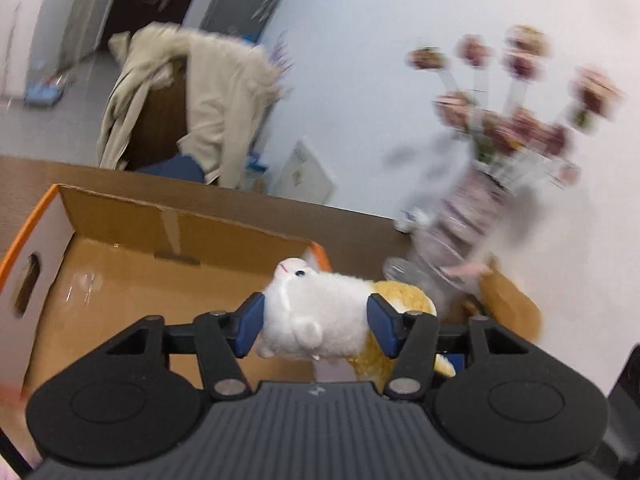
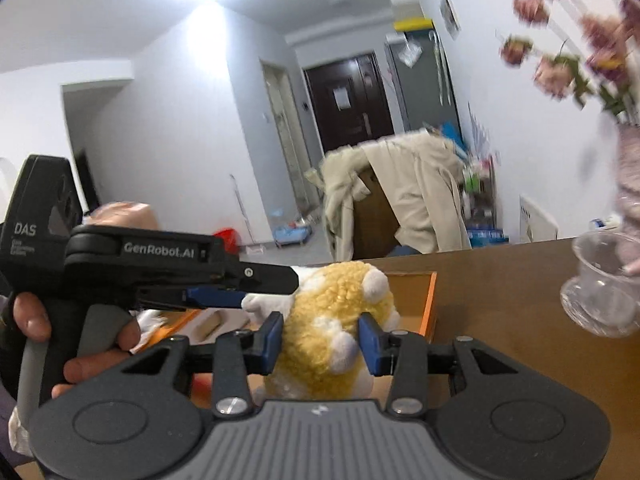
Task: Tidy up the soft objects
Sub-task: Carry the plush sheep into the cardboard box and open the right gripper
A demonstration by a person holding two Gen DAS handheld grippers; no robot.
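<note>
A plush toy, white in front (image 1: 316,312) and yellow behind (image 1: 404,304), is held by both grippers above an open cardboard box (image 1: 120,264). My left gripper (image 1: 316,324) is shut on the white head end. My right gripper (image 2: 322,338) is shut on the yellow body (image 2: 328,320). In the right wrist view the left gripper (image 2: 256,288) reaches in from the left, held by a hand, its fingers at the toy's white end (image 2: 268,304). The box's orange rim (image 2: 430,304) lies under the toy.
The box stands on a brown table (image 2: 520,320). A vase of pink flowers (image 1: 480,208) and a clear glass cup (image 2: 600,292) stand at the right. A chair with a beige coat (image 1: 212,104) is behind the table.
</note>
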